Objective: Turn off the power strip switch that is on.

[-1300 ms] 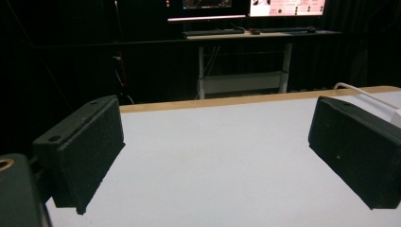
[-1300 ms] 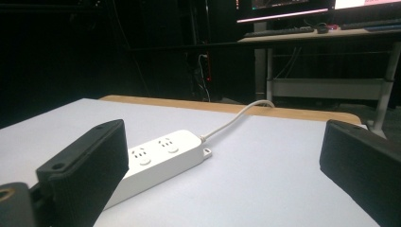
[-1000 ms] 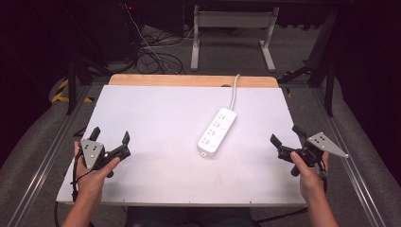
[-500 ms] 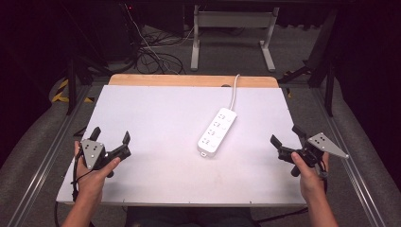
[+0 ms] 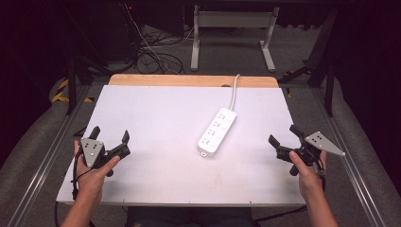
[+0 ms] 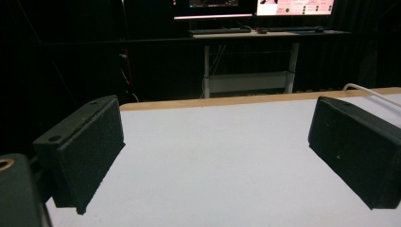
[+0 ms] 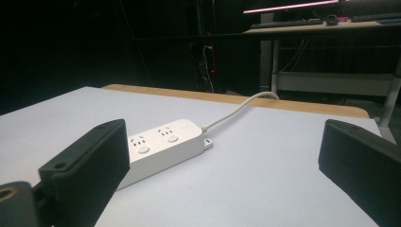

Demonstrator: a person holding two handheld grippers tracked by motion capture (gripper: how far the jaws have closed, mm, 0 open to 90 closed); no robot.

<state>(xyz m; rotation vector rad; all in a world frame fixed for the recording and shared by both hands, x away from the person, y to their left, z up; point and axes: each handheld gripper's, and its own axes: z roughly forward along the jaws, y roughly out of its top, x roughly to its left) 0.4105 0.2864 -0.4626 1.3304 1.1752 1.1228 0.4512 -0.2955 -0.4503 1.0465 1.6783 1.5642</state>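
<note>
I see a white table [image 5: 156,118] with a strip of bare wood along its far edge. One thing lies on it: a white power strip [image 5: 217,132], flat and angled, right of centre. Its white cable [image 5: 233,91] runs to the far edge and seems to drop through a notch there, though I can't make that out clearly.

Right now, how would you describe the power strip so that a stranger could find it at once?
Look at the white table top. Right of its middle lies a white power strip, set at a slant, its white cord running to the far wooden edge. It is the sole object lying between the two hand-held tongs.
</note>
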